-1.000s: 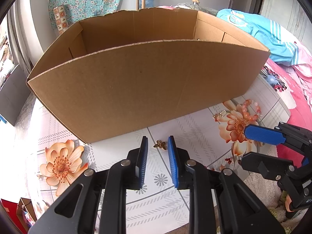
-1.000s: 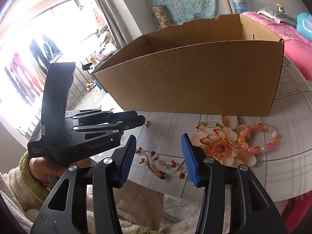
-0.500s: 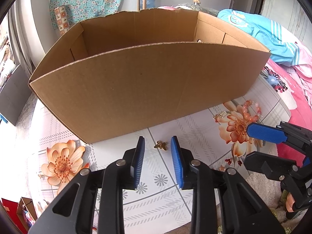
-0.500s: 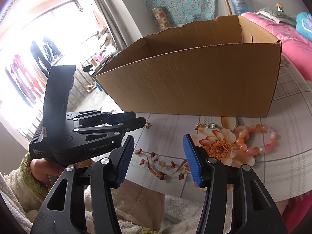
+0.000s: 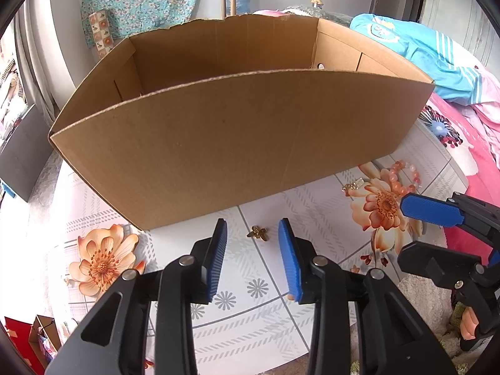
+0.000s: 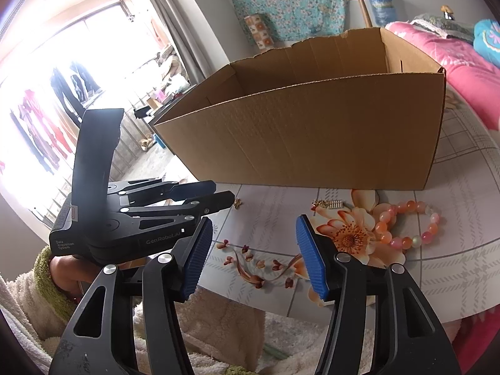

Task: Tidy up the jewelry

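Note:
A small gold charm (image 5: 257,233) lies on the flowered tabletop just in front of the open cardboard box (image 5: 237,143). My left gripper (image 5: 252,234) is open with its blue pads on either side of the charm, not touching it. A pink bead bracelet (image 6: 409,224) and a small gold clasp piece (image 6: 328,203) lie to the right, near the box's right corner. My right gripper (image 6: 254,228) is open and empty, held above the table's front edge, left of the bracelet. The bracelet also shows in the left wrist view (image 5: 404,170).
The box (image 6: 312,131) fills the back of the table and its inside floor is hidden. A bed with pink and blue bedding (image 5: 453,72) lies at the right. The table's front edge (image 6: 312,309) is close below my grippers.
My left gripper's jaws have opened wider around the charm. The right gripper has shifted slightly and stays open.

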